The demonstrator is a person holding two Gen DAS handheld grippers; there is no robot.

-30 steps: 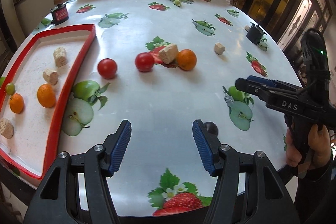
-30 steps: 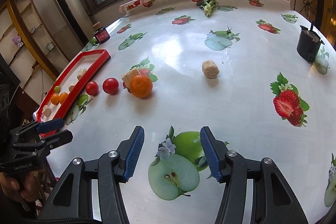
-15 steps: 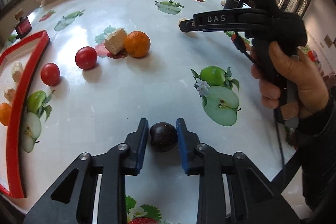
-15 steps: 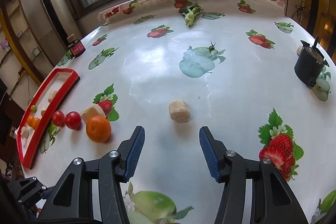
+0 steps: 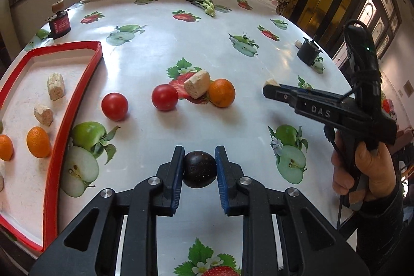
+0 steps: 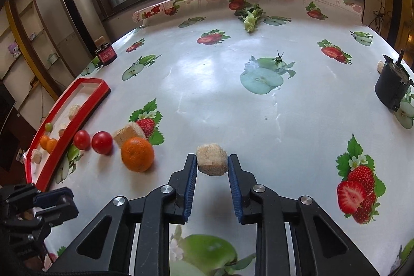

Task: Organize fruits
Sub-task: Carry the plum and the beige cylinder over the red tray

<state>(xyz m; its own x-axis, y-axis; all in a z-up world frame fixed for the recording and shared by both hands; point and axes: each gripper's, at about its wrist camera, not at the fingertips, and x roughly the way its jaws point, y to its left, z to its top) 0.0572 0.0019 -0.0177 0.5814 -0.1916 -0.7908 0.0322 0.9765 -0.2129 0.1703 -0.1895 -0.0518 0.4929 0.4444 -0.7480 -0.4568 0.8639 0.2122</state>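
Plum [image 5: 199, 169] sits clamped between your left gripper [image 5: 199, 159] pads above the table [image 5: 160, 53]; your right gripper [image 6: 212, 164] closes on a cork chunk [image 6: 212, 159], beside the orange [image 6: 137, 154].

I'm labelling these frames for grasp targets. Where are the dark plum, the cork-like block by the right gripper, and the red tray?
dark plum [image 5: 199, 169], left wrist view, centre of its front face
cork-like block [image 6: 212, 159], right wrist view, middle of its near side
red tray [image 5: 67, 112], left wrist view, right rim
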